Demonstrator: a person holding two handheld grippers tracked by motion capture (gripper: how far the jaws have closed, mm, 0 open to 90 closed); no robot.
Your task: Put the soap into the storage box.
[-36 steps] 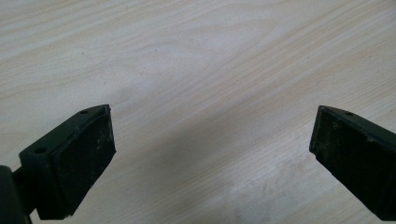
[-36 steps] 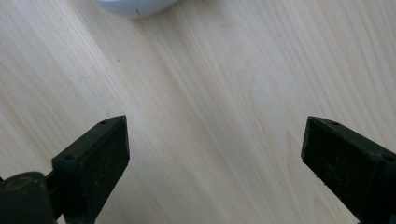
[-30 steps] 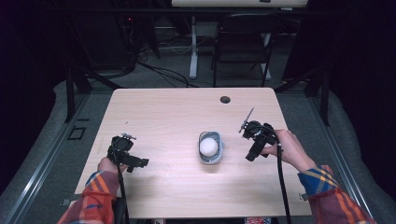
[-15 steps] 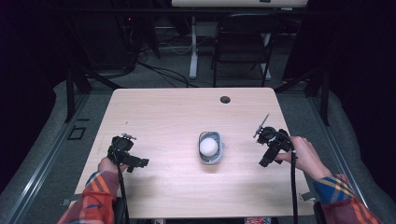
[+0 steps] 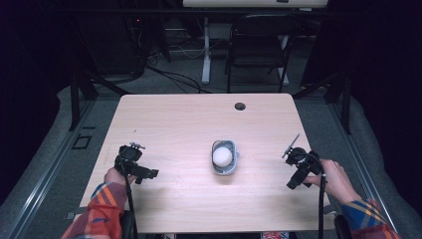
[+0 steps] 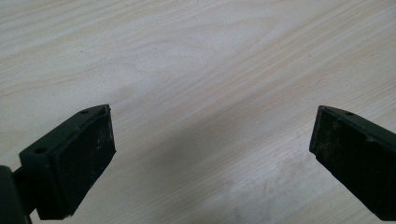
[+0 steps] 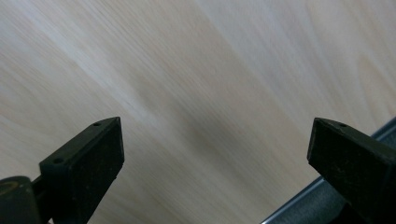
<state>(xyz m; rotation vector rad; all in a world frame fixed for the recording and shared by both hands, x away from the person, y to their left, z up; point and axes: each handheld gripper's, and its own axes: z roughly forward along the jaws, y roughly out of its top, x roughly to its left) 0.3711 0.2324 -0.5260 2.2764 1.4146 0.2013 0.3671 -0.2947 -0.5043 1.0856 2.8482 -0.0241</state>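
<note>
We see a pale wooden tabletop (image 5: 169, 124) with a small grey bowl (image 5: 225, 168) sitting a little right of its middle, about halfway between the far and near edges. A white ball (image 5: 223, 156) rests inside the bowl.

The left gripper (image 5: 149, 173) sits near the left edge, closer to the near-left corner, held by the left hand (image 5: 116, 175) in a plaid sleeve (image 5: 97, 211). In the left gripper view its jaws stand wide apart over bare wood, with nothing between them.

The right gripper (image 5: 293, 182) is near the right edge of the tabletop, well apart from the bowl, held by the right hand (image 5: 336, 178). In the right gripper view its jaws are spread wide over bare wood grain, and the right edge of the tabletop shows at the lower right corner of that view. Nothing lies between its pads. Its jaws have just been closing slightly, but remain wide and hold nothing.

A small dark round hole (image 5: 240, 106) sits near the far edge, toward the far-right corner. Neither tool touches the bowl or the ball.
</note>
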